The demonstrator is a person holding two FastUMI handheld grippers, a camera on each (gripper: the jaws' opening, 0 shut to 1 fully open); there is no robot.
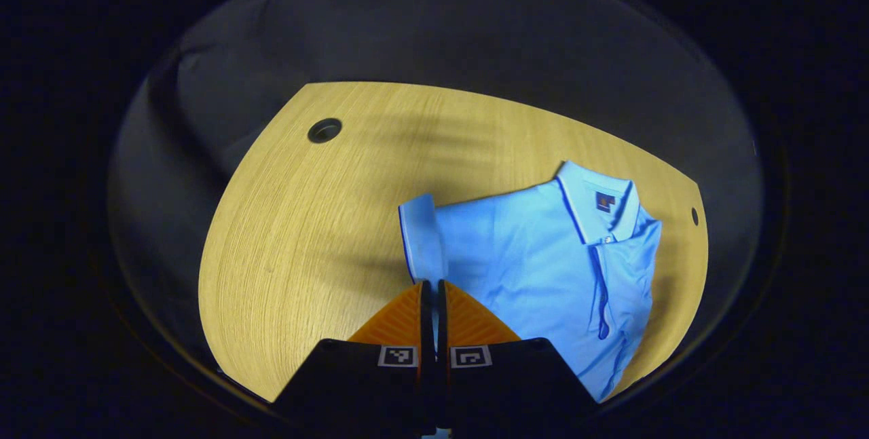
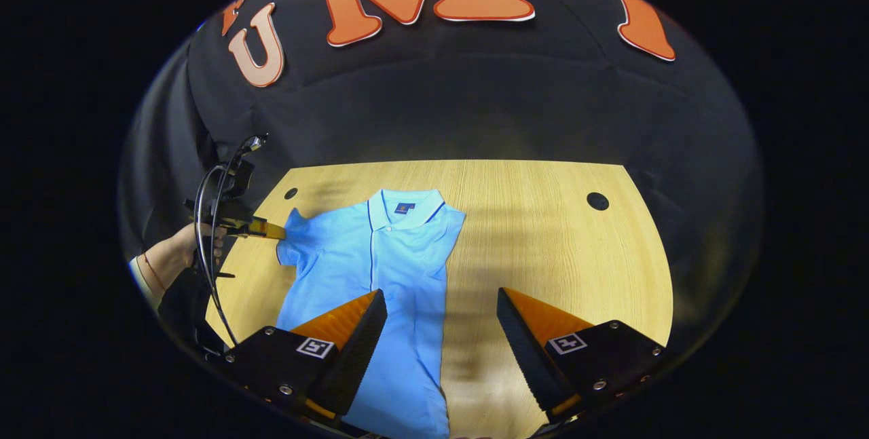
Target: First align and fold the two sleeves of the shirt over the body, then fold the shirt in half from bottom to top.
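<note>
A: We pinch the left sleeve (image 1: pixel 422 239) in the left claw (image 1: pixel 432 286); the shirt (image 2: pixel 380 269) lies flat on the tabletop (image 2: pixel 543 235).
B: We judge the right sleeve already folded. Next, carry ours across; the right claw (image 2: pixel 441 307) hovers spread.

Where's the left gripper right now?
In the right gripper view, the left gripper sits at the table's left edge, on the shirt's unfolded sleeve, below the grommet hole.
</note>
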